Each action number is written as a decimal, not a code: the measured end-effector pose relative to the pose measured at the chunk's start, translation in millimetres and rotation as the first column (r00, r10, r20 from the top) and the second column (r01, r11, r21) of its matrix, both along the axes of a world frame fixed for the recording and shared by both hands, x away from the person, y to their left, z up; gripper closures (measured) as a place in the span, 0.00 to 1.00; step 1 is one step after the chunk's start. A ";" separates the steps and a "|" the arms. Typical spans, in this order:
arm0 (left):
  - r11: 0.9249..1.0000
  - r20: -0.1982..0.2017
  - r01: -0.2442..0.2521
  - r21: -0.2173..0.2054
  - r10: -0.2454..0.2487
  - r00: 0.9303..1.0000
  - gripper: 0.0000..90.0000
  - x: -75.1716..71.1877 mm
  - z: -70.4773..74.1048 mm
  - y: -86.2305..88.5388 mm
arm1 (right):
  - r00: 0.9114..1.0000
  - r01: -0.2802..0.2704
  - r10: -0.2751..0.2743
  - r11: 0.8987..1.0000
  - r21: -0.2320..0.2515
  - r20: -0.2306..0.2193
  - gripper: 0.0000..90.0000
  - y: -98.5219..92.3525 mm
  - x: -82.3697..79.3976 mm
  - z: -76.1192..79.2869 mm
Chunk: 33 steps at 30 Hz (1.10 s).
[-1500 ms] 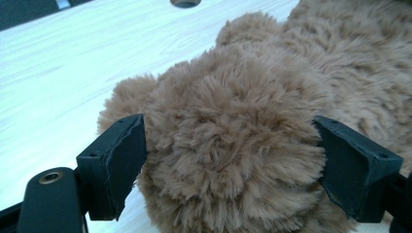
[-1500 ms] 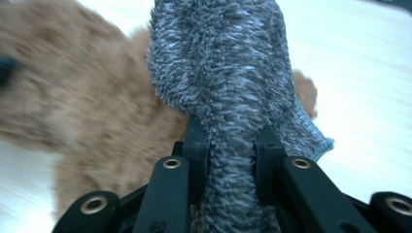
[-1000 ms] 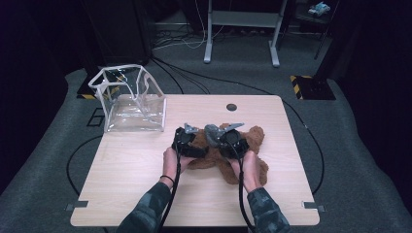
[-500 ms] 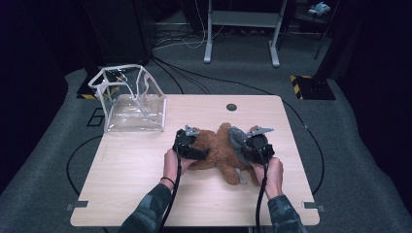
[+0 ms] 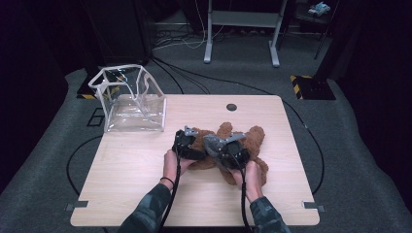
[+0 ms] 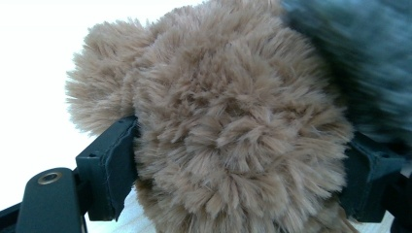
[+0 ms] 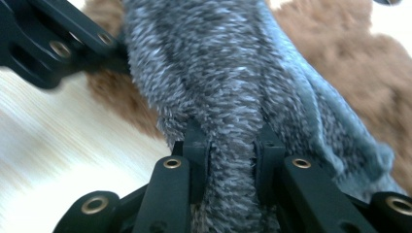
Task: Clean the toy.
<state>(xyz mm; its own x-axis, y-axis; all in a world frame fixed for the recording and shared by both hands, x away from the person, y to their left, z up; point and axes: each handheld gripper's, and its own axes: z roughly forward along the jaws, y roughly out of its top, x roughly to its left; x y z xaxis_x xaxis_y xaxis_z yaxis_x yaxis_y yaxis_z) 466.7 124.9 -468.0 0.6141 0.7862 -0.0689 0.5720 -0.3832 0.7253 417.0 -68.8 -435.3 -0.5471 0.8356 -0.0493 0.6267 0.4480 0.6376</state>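
A brown plush bear [image 5: 255, 138] lies on the wooden table [image 5: 136, 165], right of centre. My left gripper [image 5: 190, 141] is at the bear's left end. In the left gripper view its pads press into a fluffy brown part of the bear [image 6: 233, 121] from both sides, so the left gripper [image 6: 240, 170] is shut on it. My right gripper [image 5: 221, 148] hovers over the bear's middle, close to the left one. It is shut on a strip of grey fuzzy cloth [image 7: 218, 73], which is pinched between the jaws of the right gripper [image 7: 232, 155] and drapes over the bear [image 7: 340, 58].
A clear plastic bag with white trim [image 5: 133, 104] stands open at the table's back left corner. A small dark round hole [image 5: 231, 107] sits near the far edge. Cables trail from both grippers toward the near edge. Dark carpet and a metal stand surround the table.
The right gripper swung out to the right of the bear with the grey cloth, then came back left and down beside the left gripper. The left gripper kept still.
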 end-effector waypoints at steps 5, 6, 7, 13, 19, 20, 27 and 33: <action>1.000 0.015 -0.010 -0.009 0.010 1.000 0.18 -0.7 0.1 -2.0 | 0.999 0.036 -0.035 0.999 0.026 -0.024 0.82 -33.2 -8.4 1.1; 1.000 0.012 -0.006 -0.007 0.006 1.000 0.18 -0.6 0.4 -1.7 | 0.999 0.041 -0.041 0.999 0.027 -0.026 0.82 -41.0 -10.4 0.9; 1.000 0.014 -0.007 -0.008 0.008 1.000 0.18 -0.5 0.3 -1.9 | 0.999 0.050 -0.049 0.998 0.027 -0.021 0.82 -46.7 -11.8 0.4; 1.000 0.010 -0.003 -0.001 0.003 1.000 0.18 -0.2 1.0 -0.9 | 0.990 0.142 -0.142 0.989 0.028 -0.013 0.82 -84.8 -21.2 2.7; 1.000 0.007 -0.001 -0.006 0.001 1.000 0.18 -0.5 1.2 -1.0 | 0.987 0.134 -0.143 0.984 0.114 0.079 0.82 -88.6 -24.6 23.7; 1.000 0.008 -0.003 -0.005 0.004 1.000 0.18 -0.5 1.3 -1.1 | 0.988 0.120 -0.131 0.985 0.122 0.087 0.82 -81.8 -23.8 26.3; 1.000 -0.005 0.012 0.011 -0.012 1.000 0.18 4.1 3.7 -2.3 | 0.997 0.053 -0.056 0.996 0.067 0.043 0.82 -41.3 -2.4 11.7; 1.000 -0.008 -0.002 0.030 0.003 1.000 0.18 4.1 5.9 -8.6 | 0.996 0.079 -0.081 0.995 0.058 0.030 0.83 -61.8 -7.0 5.7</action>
